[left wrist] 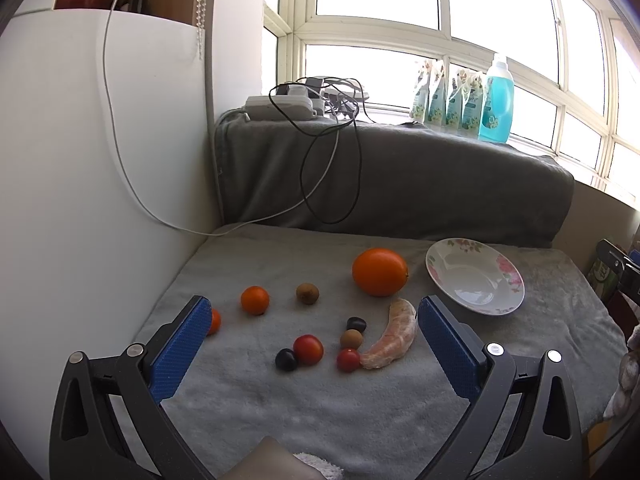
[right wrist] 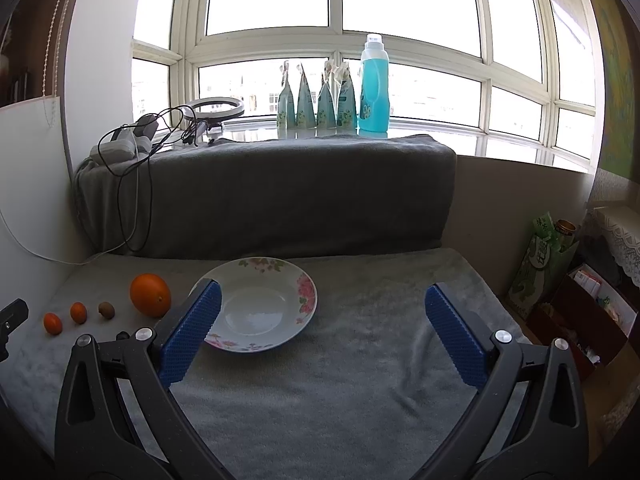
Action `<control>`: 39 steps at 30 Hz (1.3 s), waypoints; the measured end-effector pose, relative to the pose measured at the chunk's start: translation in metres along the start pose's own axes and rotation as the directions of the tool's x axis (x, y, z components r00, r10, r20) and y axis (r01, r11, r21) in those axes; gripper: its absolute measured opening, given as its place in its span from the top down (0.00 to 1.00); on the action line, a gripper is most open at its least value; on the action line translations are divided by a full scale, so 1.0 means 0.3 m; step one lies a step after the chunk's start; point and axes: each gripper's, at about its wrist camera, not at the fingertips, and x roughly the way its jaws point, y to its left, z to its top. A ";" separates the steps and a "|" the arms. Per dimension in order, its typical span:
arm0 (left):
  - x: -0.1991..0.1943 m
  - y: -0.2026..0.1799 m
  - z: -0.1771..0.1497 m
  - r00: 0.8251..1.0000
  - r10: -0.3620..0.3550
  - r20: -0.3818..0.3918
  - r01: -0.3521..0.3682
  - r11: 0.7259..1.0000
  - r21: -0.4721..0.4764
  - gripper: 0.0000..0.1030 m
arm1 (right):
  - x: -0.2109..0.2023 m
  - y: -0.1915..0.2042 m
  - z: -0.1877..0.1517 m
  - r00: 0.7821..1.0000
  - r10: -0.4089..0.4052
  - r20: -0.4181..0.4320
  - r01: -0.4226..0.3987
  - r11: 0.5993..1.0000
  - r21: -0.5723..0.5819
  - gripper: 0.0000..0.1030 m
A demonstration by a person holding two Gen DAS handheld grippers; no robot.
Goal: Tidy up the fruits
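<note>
Fruit lies scattered on a grey towel. In the left wrist view I see a large orange point(left wrist: 380, 272), a small orange point(left wrist: 255, 300), a brown kiwi point(left wrist: 307, 293), a peeled citrus segment point(left wrist: 394, 334), red tomatoes point(left wrist: 308, 349), dark grapes point(left wrist: 286, 359) and a tan longan point(left wrist: 351, 339). An empty flowered plate point(left wrist: 476, 276) sits at the right. My left gripper point(left wrist: 314, 312) hovers open above the small fruits, holding nothing. My right gripper point(right wrist: 322, 300) is open and empty beside the plate point(right wrist: 260, 304), its left finger overlapping the plate's rim. The large orange point(right wrist: 150, 295) lies left of it.
A dark grey blanket point(left wrist: 400, 176) covers the raised ledge behind, with a power strip and dangling cables point(left wrist: 320, 152). A white panel point(left wrist: 80, 160) walls the left side. A blue detergent bottle point(right wrist: 375, 88) and pouches stand on the windowsill. Boxes and a green bag point(right wrist: 540, 256) crowd the right edge.
</note>
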 end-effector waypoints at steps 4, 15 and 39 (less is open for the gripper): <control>0.001 -0.001 -0.001 1.000 -0.001 -0.001 0.001 1.000 0.001 0.01 | 0.001 0.001 -0.001 1.000 -0.001 -0.002 0.001 1.000 0.001 0.00; 0.004 -0.001 -0.005 1.000 -0.005 -0.003 0.005 1.000 0.000 0.01 | 0.005 0.000 -0.004 1.000 0.001 -0.006 -0.001 1.000 0.003 0.00; 0.040 0.003 -0.005 1.000 -0.005 -0.030 0.005 1.000 -0.006 0.01 | 0.044 0.010 -0.016 0.999 0.009 -0.040 -0.009 1.000 -0.002 0.00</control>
